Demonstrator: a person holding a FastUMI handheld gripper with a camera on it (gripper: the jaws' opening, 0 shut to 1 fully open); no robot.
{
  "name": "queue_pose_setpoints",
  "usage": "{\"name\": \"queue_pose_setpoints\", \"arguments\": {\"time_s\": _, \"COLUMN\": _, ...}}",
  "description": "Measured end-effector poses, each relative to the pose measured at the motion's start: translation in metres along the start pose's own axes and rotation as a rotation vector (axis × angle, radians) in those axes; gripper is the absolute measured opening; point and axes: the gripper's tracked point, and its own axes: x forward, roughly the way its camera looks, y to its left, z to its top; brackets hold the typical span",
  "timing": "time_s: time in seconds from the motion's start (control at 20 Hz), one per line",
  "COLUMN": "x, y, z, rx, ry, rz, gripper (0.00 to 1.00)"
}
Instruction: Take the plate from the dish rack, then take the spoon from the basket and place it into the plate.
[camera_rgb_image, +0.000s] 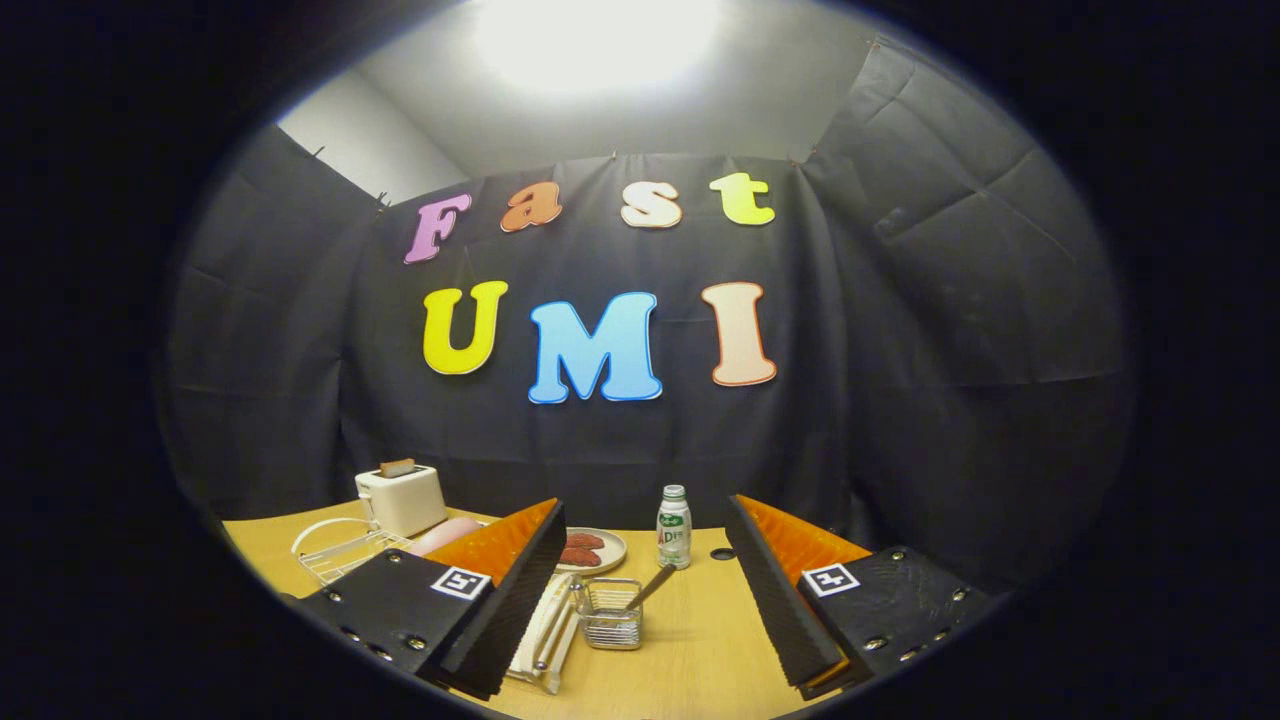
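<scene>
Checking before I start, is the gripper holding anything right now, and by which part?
Nothing is held. The gripper is open, jaws wide apart above the table; the spoon still sits in the basket ahead.

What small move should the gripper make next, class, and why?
Probably ease forward and toward the dish rack, which lies beside one finger. The gripper is open and holds nothing, the spoon rests in the small wire basket between the fingers, and the plate must come first. The plate cannot be told apart in the rack.

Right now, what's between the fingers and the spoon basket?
Bare tabletop, in the gripper view. The open gripper frames the wire basket, with the spoon leaning in it.
</scene>
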Motion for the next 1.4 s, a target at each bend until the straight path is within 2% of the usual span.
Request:
{"name": "queue_pose_setpoints", "arguments": {"time_s": 0.35, "x": 0.051, "y": 0.069, "z": 0.006, "rx": 0.05, "ry": 0.078, "rz": 0.121, "gripper": 0.98}}
{"name": "queue_pose_setpoints", "arguments": {"time_s": 0.55, "x": 0.081, "y": 0.102, "z": -0.014, "rx": 0.078, "ry": 0.213, "rz": 0.17, "gripper": 0.98}}
{"name": "queue_pose_setpoints", "arguments": {"time_s": 1.0, "x": 0.127, "y": 0.152, "z": -0.066, "rx": 0.104, "ry": 0.452, "rz": 0.214, "gripper": 0.98}}
{"name": "queue_pose_setpoints", "arguments": {"time_s": 1.15, "x": 0.144, "y": 0.157, "z": -0.076, "rx": 0.065, "ry": 0.518, "rz": 0.214, "gripper": 0.94}}
{"name": "queue_pose_setpoints", "arguments": {"time_s": 1.4, "x": 0.158, "y": 0.16, "z": -0.098, "rx": 0.008, "ry": 0.66, "rz": 0.211, "gripper": 0.95}}
